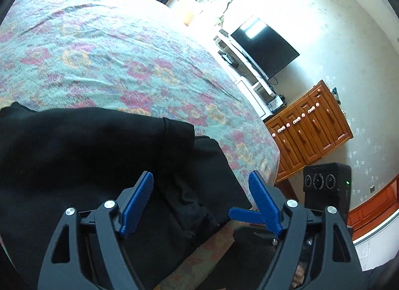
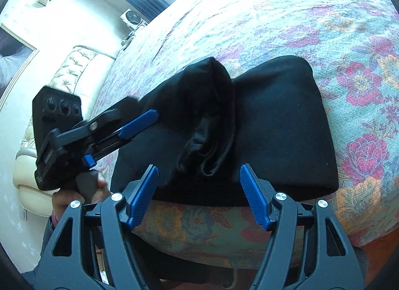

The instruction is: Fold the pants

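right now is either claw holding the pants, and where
Nothing is held: the left claw and right claw are both open above the folded black pants.

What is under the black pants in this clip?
The black pants lie bundled on the floral bedspread, near the bed's edge. The spread shows all around them; whatever lies directly beneath the fabric is covered. Both grippers, left and right, are open and hold nothing.

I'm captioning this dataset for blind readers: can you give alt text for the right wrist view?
Black pants, partly folded into a bundle, lie near the edge of a bed with a floral bedspread. The right gripper hovers open just before them, while the left gripper reaches in from the left, its blue fingers at the fabric.
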`<state>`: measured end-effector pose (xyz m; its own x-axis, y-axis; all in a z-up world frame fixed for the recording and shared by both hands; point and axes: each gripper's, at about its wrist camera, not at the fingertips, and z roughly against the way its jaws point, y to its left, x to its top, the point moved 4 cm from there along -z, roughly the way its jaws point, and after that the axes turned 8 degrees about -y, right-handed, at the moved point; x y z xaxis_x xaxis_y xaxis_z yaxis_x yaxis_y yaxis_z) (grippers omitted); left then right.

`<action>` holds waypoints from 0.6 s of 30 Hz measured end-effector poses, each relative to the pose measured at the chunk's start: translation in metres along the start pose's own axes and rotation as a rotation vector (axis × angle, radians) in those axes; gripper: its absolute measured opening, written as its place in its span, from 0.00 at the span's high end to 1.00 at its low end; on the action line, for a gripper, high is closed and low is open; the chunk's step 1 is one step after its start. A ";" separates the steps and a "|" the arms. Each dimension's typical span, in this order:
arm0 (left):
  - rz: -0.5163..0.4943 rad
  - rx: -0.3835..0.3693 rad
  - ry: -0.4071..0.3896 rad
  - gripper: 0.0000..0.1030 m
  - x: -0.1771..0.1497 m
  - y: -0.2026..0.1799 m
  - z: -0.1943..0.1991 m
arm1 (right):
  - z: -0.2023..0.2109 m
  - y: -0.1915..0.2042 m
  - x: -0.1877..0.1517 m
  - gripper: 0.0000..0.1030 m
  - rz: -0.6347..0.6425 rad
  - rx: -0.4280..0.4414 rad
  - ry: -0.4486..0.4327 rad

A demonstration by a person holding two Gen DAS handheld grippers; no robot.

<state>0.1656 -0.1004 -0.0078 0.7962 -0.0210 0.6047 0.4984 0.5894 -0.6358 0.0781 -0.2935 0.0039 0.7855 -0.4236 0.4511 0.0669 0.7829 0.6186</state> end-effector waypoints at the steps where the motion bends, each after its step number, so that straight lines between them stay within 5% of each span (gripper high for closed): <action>1: 0.001 0.015 -0.026 0.22 0.002 0.004 0.012 | 0.001 -0.003 0.005 0.34 -0.015 0.002 -0.012; 11: 0.020 0.413 -0.146 0.21 -0.009 0.108 0.126 | -0.043 -0.023 0.043 0.32 -0.087 -0.011 0.052; 18: 0.124 0.441 -0.130 0.21 -0.037 0.145 0.143 | -0.076 -0.019 0.036 0.32 -0.088 0.006 0.141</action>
<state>0.1593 0.1013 -0.0540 0.7766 0.1558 0.6104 0.1870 0.8682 -0.4595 0.1518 -0.2886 -0.0402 0.8556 -0.4214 0.3006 0.1355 0.7428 0.6556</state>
